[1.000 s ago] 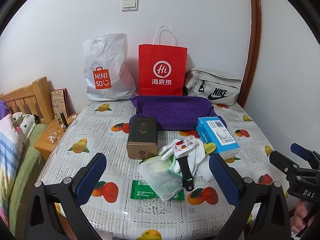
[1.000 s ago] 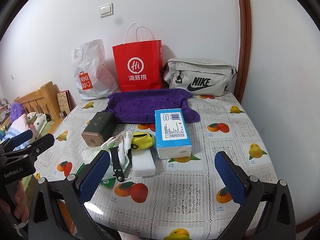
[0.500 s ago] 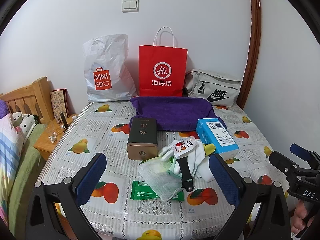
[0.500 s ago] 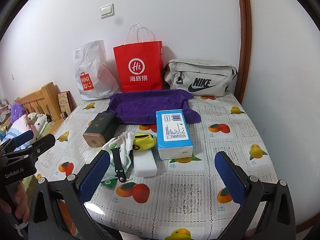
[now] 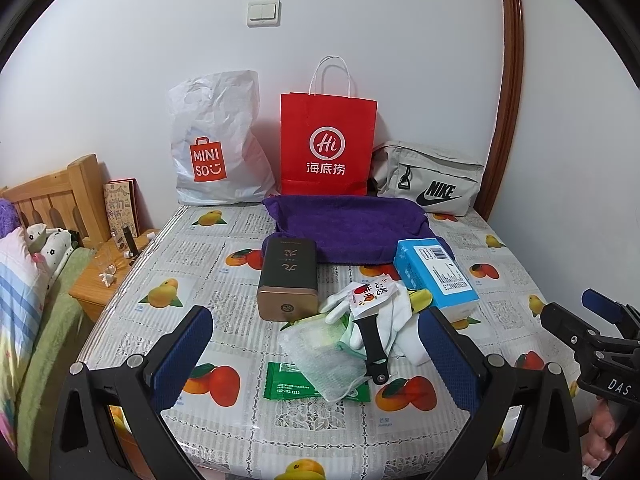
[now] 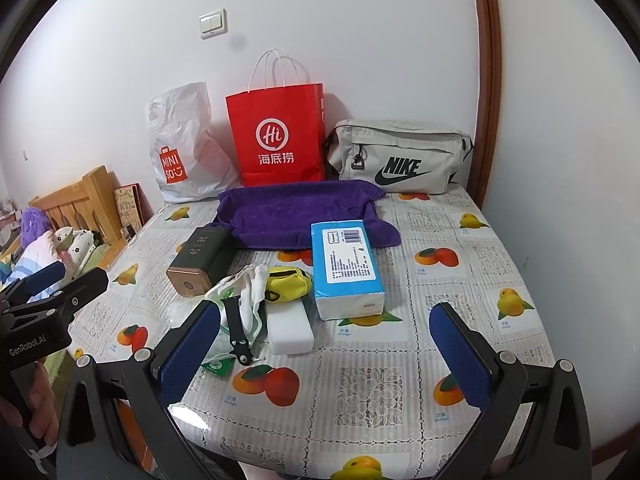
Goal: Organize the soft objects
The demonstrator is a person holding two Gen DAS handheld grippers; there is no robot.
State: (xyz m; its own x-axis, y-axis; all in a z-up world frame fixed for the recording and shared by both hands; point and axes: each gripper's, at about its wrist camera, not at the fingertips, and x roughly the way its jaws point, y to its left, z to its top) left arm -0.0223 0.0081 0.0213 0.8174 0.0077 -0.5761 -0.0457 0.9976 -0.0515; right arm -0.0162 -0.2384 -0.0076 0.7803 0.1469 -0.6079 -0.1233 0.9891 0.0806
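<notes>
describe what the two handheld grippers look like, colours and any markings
Both are black plastic two-finger frames with silver screws and blue dimpled pads on the fingers. The left gripper body reads "GenRobot.AI" in white in the right wrist view. The right gripper body shows white letters "DAS" in the left wrist view. No sleeves or cables are visible.

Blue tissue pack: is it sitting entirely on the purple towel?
No, the blue rectangular tissue pack lies mostly on the fruit-print tablecloth, only its far end overlapping the purple towel.

We see the green wipes pack (image 5: 280, 386) half buried under the mesh pouch (image 5: 324, 354); the yellow pouch (image 5: 420, 297) barely shows behind the white gloves (image 5: 394, 316); small print on the tissue pack (image 6: 347, 258) stays unreadable.
</notes>
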